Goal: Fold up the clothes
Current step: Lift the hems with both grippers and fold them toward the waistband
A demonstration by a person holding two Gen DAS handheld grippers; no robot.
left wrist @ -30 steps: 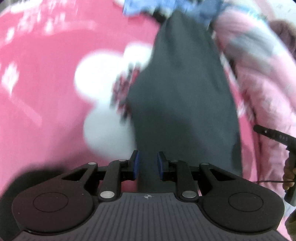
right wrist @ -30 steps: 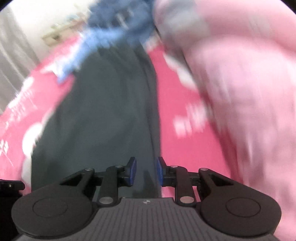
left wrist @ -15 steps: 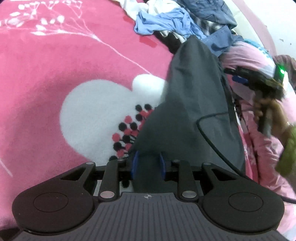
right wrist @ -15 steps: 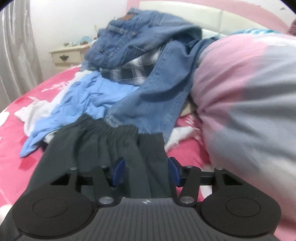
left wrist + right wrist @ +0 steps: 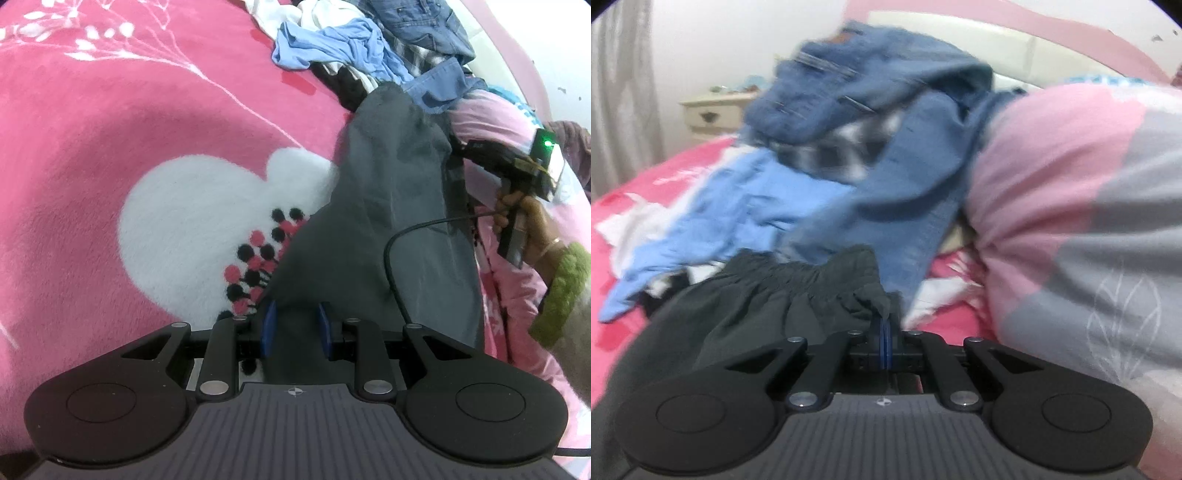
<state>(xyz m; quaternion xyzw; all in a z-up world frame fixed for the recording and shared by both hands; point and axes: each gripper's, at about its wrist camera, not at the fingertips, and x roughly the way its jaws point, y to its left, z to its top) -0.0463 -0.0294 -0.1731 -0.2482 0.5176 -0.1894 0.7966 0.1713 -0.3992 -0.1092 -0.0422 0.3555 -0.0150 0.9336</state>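
Note:
Dark grey shorts [image 5: 388, 229] lie stretched out on the pink blanket [image 5: 110, 155]. My left gripper [image 5: 294, 328] is open, with the shorts' near end lying between its blue pads. In the right wrist view, my right gripper [image 5: 885, 341] is shut on the gathered elastic waistband of the shorts [image 5: 783, 295] at its right corner. The right gripper also shows in the left wrist view [image 5: 517, 177], held by a hand at the shorts' far end.
A pile of clothes [image 5: 857, 140] with jeans, a plaid shirt and a light blue garment sits just beyond the waistband. A pink and grey duvet [image 5: 1071, 221] bulges on the right. A black cable [image 5: 399, 251] trails over the shorts. A nightstand [image 5: 713, 110] stands at the back left.
My right gripper has closed on the right corner of the waistband; half a second ago it was open over it. The left gripper has stayed open over the shorts' near end.

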